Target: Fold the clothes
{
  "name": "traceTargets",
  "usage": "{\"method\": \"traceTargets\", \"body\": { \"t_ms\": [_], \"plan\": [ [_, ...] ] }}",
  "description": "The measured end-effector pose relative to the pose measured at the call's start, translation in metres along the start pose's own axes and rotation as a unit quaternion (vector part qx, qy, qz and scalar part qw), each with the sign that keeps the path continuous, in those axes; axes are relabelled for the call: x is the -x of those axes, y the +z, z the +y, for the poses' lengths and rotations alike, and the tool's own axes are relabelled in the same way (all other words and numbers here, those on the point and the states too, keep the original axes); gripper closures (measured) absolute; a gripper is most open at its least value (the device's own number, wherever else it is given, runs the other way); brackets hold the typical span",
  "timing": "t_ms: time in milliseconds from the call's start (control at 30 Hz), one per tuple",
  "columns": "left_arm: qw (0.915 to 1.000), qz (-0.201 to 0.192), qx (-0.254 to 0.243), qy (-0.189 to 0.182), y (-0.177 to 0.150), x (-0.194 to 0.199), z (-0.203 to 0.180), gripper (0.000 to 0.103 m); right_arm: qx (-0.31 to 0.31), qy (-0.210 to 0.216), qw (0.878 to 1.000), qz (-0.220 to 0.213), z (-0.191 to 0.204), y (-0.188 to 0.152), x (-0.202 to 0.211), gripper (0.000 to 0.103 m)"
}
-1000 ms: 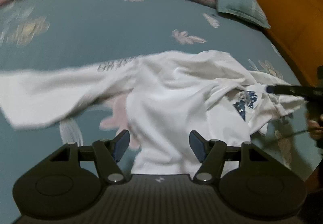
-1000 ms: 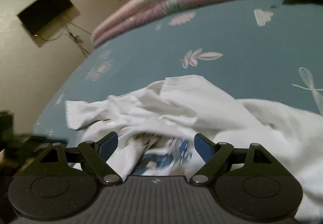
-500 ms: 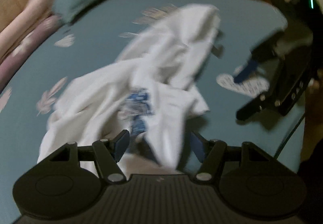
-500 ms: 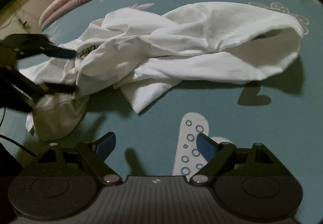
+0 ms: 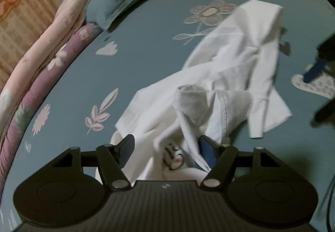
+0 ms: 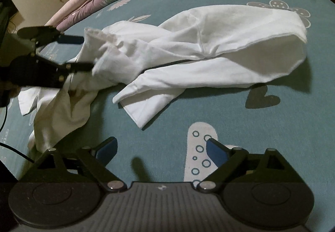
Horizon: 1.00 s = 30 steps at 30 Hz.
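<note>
From the left wrist, the white shirt (image 5: pixel 226 77) is lying crumpled toward the bed's (image 5: pixel 146 47) headboard end, with no fold made, so the whole job seems still ahead. The left gripper (image 5: pixel 167 148) has bunched cloth between its spread fingers; whether they are pinching it, I cannot tell.

The right wrist is showing the sleeve and open hem the other hides. The right gripper (image 6: pixel 161 148), its jaws just widening, is hanging empty over bare sheet.

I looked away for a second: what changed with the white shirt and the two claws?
The white shirt was swung round and now lies crumpled on the bedsheet. The right claw backed off it, opening, empty. The left claw has been opening, cloth between its jaws. Bedding unchanged.
</note>
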<state>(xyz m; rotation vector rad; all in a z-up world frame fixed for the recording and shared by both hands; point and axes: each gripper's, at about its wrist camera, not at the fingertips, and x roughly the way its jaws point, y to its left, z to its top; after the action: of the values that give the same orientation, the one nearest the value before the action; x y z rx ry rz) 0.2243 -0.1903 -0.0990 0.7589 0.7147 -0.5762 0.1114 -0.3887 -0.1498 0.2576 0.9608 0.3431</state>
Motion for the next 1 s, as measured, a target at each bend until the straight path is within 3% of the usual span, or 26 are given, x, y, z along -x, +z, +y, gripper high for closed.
{"method": "traceTargets", "body": {
  "t_ms": [167,400,567,733,833,1000],
  "plan": [
    [0.9986,0.022,0.047,0.003,-0.004,-0.029,0.015,0.033,0.007,0.001,1.0,0.001,0.005,0.004,0.001,0.006],
    [0.9937,0.015,0.109,-0.02,-0.008,-0.01,0.025,0.033,0.033,0.056,0.997,-0.047,0.022,0.024,0.008,0.007],
    [0.985,0.004,0.169,-0.037,-0.022,0.023,0.029,0.034,0.068,0.072,0.994,-0.051,0.028,0.047,-0.016,0.023],
    [0.976,0.0,0.217,-0.015,-0.041,0.052,0.031,0.034,0.068,0.065,0.995,-0.038,0.024,0.062,-0.023,0.035],
    [0.9705,0.009,0.241,-0.01,-0.051,0.057,0.031,0.033,0.041,0.057,0.997,-0.027,0.011,0.055,-0.016,0.035],
    [0.9571,0.015,0.288,-0.029,-0.058,0.054,0.029,0.033,-0.07,0.071,0.995,-0.022,-0.031,0.033,-0.009,0.038]
  ]
}}
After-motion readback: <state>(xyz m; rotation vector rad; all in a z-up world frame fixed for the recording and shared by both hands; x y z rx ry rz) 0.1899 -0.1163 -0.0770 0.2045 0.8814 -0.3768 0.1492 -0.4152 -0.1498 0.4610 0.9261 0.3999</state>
